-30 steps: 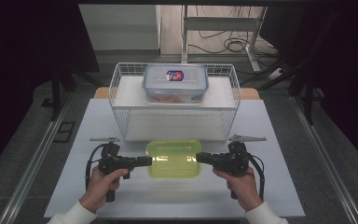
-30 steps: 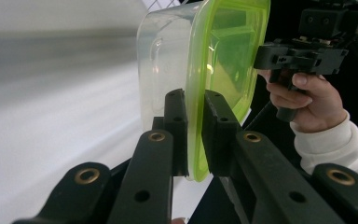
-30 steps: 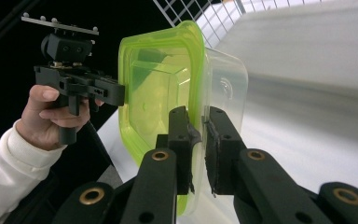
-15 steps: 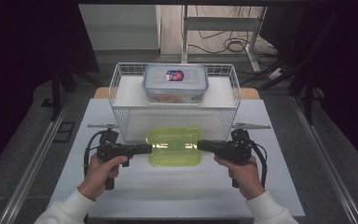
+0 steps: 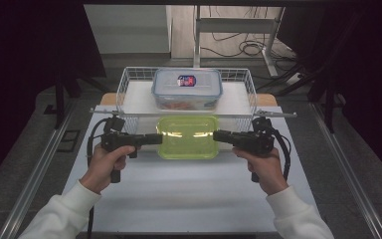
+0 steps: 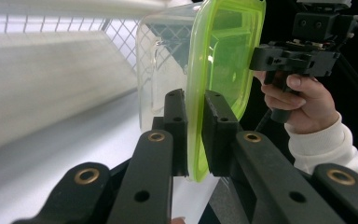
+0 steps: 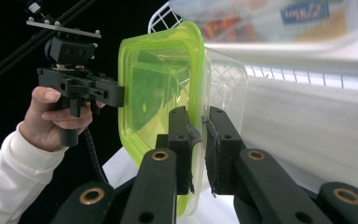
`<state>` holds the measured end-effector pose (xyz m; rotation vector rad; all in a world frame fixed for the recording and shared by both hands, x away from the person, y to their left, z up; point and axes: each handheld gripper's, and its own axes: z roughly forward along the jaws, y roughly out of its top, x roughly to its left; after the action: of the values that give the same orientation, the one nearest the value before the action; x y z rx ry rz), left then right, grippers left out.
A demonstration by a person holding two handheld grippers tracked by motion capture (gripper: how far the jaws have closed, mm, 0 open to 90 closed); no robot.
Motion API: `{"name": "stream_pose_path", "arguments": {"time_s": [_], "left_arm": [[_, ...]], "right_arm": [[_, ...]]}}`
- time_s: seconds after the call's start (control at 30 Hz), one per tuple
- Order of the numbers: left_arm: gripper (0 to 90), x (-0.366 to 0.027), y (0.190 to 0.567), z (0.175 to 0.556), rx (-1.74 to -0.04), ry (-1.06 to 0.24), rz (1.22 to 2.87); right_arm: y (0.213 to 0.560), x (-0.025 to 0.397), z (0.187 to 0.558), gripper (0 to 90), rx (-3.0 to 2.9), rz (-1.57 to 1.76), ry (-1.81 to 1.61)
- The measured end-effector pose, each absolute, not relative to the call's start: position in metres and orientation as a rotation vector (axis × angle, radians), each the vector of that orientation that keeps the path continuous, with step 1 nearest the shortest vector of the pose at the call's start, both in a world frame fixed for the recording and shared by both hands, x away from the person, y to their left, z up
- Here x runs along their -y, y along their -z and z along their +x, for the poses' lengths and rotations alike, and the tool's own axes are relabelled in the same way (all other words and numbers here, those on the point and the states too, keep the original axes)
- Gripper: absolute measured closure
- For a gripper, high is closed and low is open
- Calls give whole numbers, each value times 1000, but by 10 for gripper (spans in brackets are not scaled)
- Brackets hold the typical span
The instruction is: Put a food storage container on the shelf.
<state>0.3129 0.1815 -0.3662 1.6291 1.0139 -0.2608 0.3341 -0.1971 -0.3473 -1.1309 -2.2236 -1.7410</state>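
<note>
You have a clear plastic container (image 5: pixel 187 138) with a yellow-green lid, shut and level. It is lifted off the white table, right in front of the wire basket's near wall, pinched at both short ends.

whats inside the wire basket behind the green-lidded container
In the wire basket sits a clear blue-rimmed lidded container with reddish contents; what they are is blurred. The basket's near floor is hidden by the green-lidded container.
</note>
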Motion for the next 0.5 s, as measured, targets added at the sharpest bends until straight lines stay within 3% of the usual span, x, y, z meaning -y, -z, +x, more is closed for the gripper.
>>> {"name": "stream_pose_path", "arguments": {"time_s": [0.5], "left_arm": [[818,-184,345,327,-986,242,1630]], "right_arm": [[325,195,345,806,2234,-1115,1784]]}}
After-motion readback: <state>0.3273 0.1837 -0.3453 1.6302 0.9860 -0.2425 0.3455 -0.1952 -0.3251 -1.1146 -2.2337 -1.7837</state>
